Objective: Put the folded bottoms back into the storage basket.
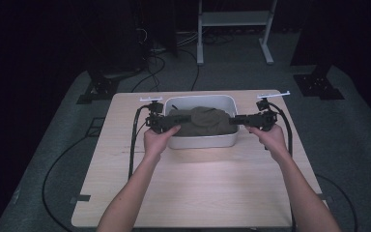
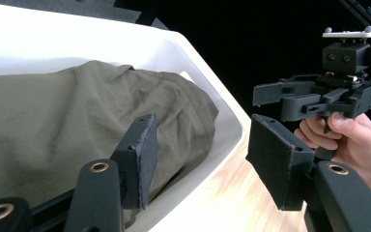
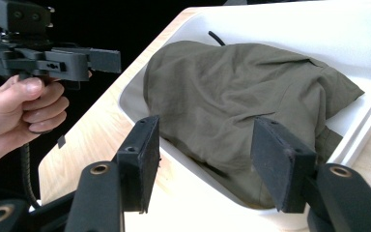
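Observation:
A white rectangular tub (image 1: 203, 141) stands at the back middle of the wooden table, with a crumpled olive-green cloth (image 1: 203, 121) lying in it. My left gripper (image 1: 171, 121) is at the tub's left end and my right gripper (image 1: 235, 120) at its right end, and they point at each other. In the left gripper view the left gripper (image 2: 205, 145) is open. One jaw hangs over the cloth (image 2: 77, 116) and the other outside the tub wall (image 2: 222, 101). The right gripper (image 3: 205, 154) is open above the tub's rim, and the cloth (image 3: 232, 82) lies beyond its pads, untouched.
The light wooden table (image 1: 193, 193) has bare room in front of the tub. Black cables trail from both grippers over the table's sides. Behind the table are a white frame stand (image 1: 234, 29), black stand bases and loose cables on the grey floor.

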